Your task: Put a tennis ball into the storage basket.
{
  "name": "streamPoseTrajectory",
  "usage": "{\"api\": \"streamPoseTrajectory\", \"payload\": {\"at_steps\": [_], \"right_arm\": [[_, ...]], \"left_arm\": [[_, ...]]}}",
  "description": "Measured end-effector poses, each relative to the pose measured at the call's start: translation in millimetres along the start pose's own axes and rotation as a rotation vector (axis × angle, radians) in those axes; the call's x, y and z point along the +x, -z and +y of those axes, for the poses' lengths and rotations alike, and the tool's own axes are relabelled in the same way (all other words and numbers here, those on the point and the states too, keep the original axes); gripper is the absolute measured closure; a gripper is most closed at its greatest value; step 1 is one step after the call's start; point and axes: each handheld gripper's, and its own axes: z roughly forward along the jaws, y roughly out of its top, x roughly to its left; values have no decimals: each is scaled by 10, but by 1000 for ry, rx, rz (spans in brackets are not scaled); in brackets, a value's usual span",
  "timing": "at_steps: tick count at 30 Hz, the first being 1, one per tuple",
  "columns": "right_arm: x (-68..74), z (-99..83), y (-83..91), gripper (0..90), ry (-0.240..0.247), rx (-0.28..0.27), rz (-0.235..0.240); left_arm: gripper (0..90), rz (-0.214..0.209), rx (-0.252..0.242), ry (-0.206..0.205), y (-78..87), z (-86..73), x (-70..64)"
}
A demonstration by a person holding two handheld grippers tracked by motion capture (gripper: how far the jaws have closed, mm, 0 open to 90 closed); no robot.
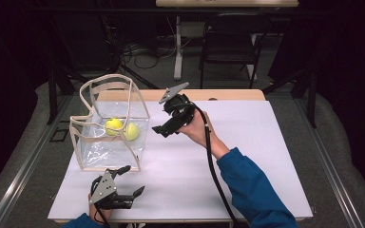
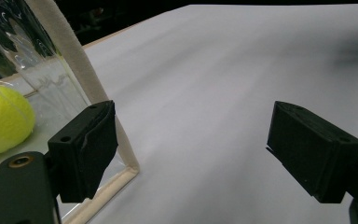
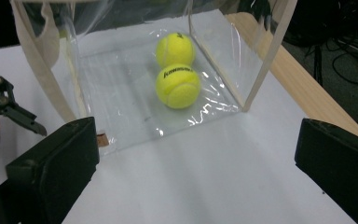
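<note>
Two yellow tennis balls [image 3: 177, 70], touching, are seen through a clear, cream-trimmed bag [image 1: 111, 126] on the white worktop [image 1: 247, 156]; one ball is cut off in the left gripper view. The left gripper [image 1: 128, 183] and right gripper [image 1: 164, 124] are held with jaws spread, empty.

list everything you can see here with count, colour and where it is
bag: 1, clear plastic with beige trim and straps, standing open on the left of the table
tennis balls: 2, yellow-green, side by side inside the bag on its floor
table: 1, white top with a wooden far edge, centre of the high view
chair: 1, dark, on the floor beyond the table
cables: several, dark, on the floor behind the table
left gripper: 1, black, open, near the table's front edge by the bag's corner
right gripper: 1, black, open, held above the table just right of the bag
sleeve: 1, blue, right forearm
</note>
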Motion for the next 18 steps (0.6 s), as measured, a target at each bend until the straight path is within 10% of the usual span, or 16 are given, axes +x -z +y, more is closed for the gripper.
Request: {"api": "streamPoseTrajectory", "payload": {"at_steps": [18], "right_arm": [[57,-535,194,0,-29,25,-18]], "left_arm": [[160,-2,-2,-1,-5,3,-6]]}}
